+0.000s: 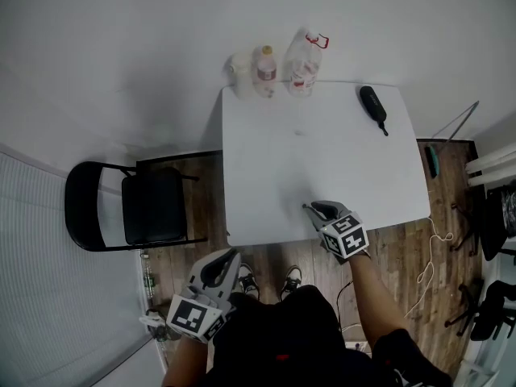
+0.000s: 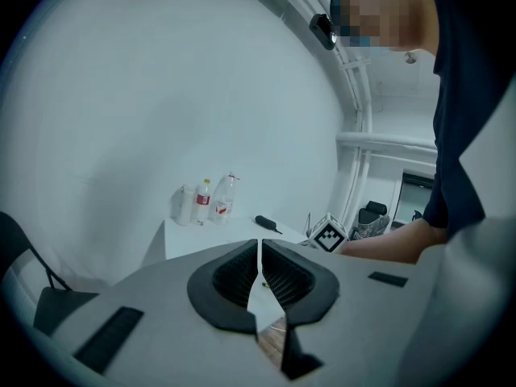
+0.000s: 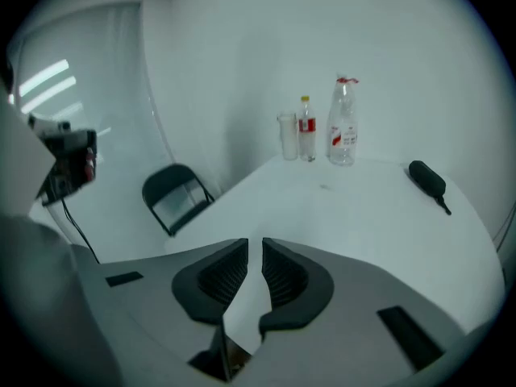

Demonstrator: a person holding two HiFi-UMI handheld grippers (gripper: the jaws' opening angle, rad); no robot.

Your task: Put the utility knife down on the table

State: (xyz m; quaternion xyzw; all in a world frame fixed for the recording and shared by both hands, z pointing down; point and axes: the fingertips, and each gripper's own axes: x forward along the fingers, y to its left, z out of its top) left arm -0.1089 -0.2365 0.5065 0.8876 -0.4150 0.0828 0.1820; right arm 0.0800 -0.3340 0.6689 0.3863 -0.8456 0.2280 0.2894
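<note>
The black utility knife (image 1: 372,107) lies on the white table (image 1: 322,160) near its far right corner, with neither gripper on it. It also shows as a dark bar in the left gripper view (image 2: 266,223) and the right gripper view (image 3: 427,181). My right gripper (image 1: 322,210) hovers over the table's near edge, jaws shut with nothing between them (image 3: 262,256). My left gripper (image 1: 218,268) is held off the table, below its near left corner, jaws likewise shut and empty (image 2: 260,252).
Two plastic bottles (image 1: 265,71) (image 1: 305,63) and a pale cup (image 1: 239,72) stand at the table's far edge. A black folding chair (image 1: 133,206) stands left of the table. Cables and dark gear lie on the wooden floor at right (image 1: 451,240).
</note>
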